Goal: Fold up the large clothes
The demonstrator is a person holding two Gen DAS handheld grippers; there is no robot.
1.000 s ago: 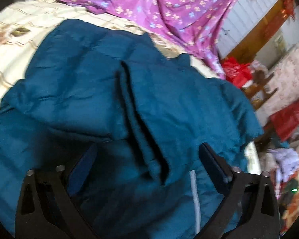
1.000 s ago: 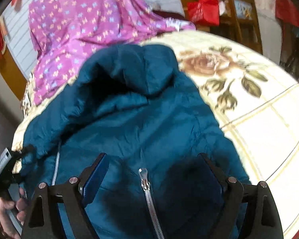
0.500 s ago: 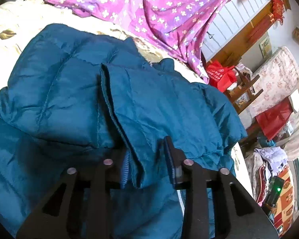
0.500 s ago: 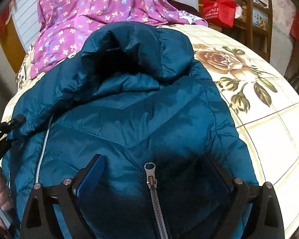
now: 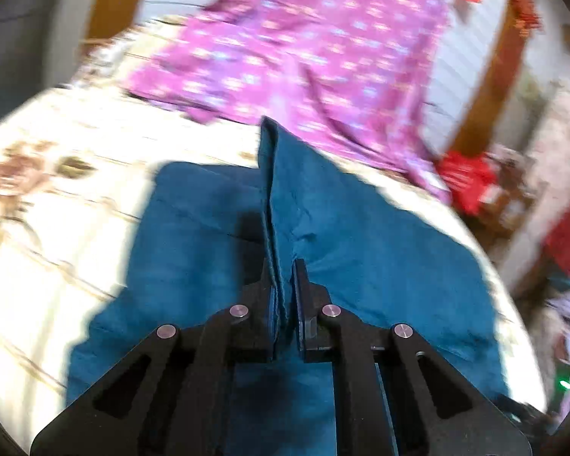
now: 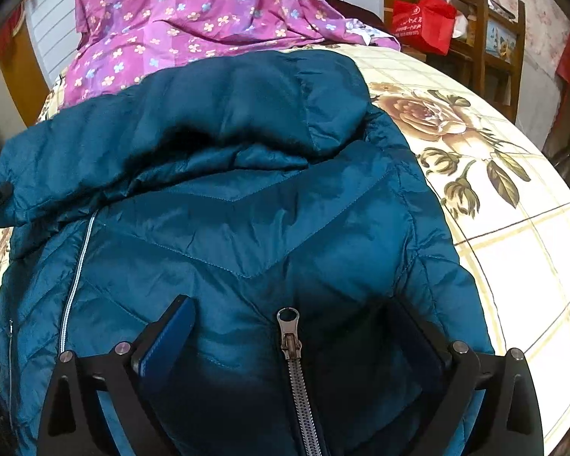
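Note:
A teal padded jacket (image 6: 247,209) with a hood (image 6: 254,106) lies on a floral bedspread (image 6: 513,228). In the left wrist view my left gripper (image 5: 284,269) is shut on a fold of the jacket (image 5: 361,250) and holds its edge lifted; the view is blurred. In the right wrist view my right gripper (image 6: 288,311) is open, low over the jacket front, its fingers either side of the metal zipper pull (image 6: 288,326).
A purple flowered sheet (image 6: 193,11) lies bunched at the far side of the bed. A red bag (image 6: 421,19) and wooden furniture (image 6: 501,38) stand beyond the bed's far right edge. A white zip line (image 6: 76,262) runs down the jacket's left side.
My left gripper closed on a jacket fold and has lifted it, with the view swinging upward. My right gripper moved slightly closer to the zipper and stayed open.

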